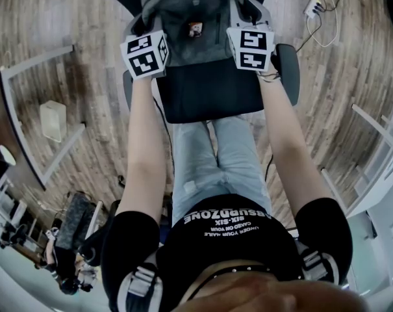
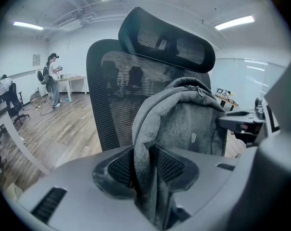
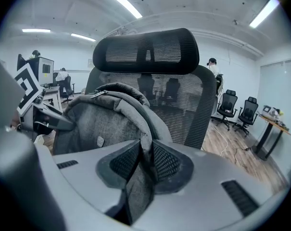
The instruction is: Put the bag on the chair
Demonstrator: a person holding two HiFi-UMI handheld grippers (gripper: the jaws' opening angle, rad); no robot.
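A grey fabric bag [image 1: 195,25] stands upright at the back of the black office chair seat [image 1: 209,93], against the mesh backrest [image 2: 111,90]. My left gripper [image 2: 144,170] is shut on the bag's left shoulder strap [image 2: 143,143], which is pinched between its black pads. My right gripper [image 3: 144,163] is shut on the right strap [image 3: 144,138] the same way. In the head view the left gripper [image 1: 145,54] and right gripper [image 1: 249,47] sit on either side of the bag [image 3: 102,124]. The chair's headrest [image 3: 147,49] rises above the bag [image 2: 188,119].
The chair's armrest [image 1: 288,70] lies just right of my right gripper. White cables [image 1: 319,18] trail on the wood floor at the upper right. A white table frame [image 1: 27,109] stands left. Other office chairs [image 3: 236,109] and people [image 2: 53,81] are in the background.
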